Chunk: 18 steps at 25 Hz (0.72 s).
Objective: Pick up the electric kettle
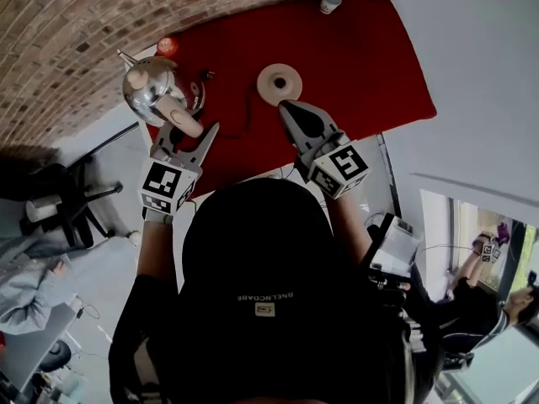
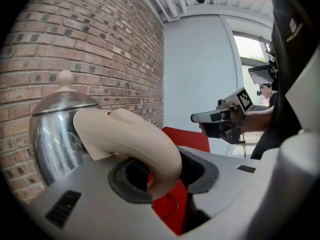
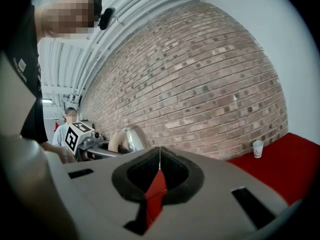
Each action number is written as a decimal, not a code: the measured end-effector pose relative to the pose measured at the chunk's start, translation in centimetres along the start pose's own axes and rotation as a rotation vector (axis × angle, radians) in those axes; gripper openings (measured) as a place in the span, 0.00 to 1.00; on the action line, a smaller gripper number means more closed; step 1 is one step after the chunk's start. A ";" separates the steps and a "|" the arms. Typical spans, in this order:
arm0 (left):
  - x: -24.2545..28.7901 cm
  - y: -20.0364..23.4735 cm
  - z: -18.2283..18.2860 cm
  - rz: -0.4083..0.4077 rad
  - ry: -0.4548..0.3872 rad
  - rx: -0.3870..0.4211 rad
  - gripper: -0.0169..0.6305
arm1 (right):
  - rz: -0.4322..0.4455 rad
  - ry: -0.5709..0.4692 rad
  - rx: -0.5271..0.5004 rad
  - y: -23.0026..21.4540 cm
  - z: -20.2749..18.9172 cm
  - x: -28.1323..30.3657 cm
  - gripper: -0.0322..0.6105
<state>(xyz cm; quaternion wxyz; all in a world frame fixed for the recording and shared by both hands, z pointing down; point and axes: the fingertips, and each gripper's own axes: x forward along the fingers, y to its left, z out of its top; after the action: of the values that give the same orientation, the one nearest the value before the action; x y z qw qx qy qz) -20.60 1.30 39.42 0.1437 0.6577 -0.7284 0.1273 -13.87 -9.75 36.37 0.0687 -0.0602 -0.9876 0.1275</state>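
Observation:
The electric kettle (image 1: 150,85) is shiny steel with a beige handle (image 1: 184,118). It sits left of its round base (image 1: 280,83), over the left edge of the red table (image 1: 354,66). My left gripper (image 1: 187,130) is shut on the handle. In the left gripper view, the handle (image 2: 131,136) curves down between the jaws of the left gripper (image 2: 155,176), and the kettle body (image 2: 54,131) is at the left. My right gripper (image 1: 287,107) is shut on nothing, just in front of the base. In the right gripper view, the tips of the right gripper (image 3: 159,153) meet, and the kettle (image 3: 132,136) shows beyond them.
A paper cup (image 1: 330,2) stands at the table's far edge, and a small red thing (image 1: 167,46) lies behind the kettle. A brick wall (image 1: 76,32) runs along the far side. A chair (image 1: 67,200) and a seated person (image 1: 29,276) are at the left.

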 end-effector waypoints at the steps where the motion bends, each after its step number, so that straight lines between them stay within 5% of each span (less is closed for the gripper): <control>1: -0.3 0.1 -0.2 0.011 0.001 -0.005 0.24 | 0.011 0.001 -0.002 0.2 0.0 0.3 0.06; 18: -3.4 3.1 -2.2 0.133 0.003 -0.069 0.24 | 0.140 0.059 -0.027 2.4 -0.8 5.3 0.06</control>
<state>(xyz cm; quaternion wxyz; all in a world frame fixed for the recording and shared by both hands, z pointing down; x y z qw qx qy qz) -23.29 5.58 40.23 0.1585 0.6022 -0.7743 0.1126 -18.68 -6.49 37.10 0.0876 -0.1338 -0.9802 0.1167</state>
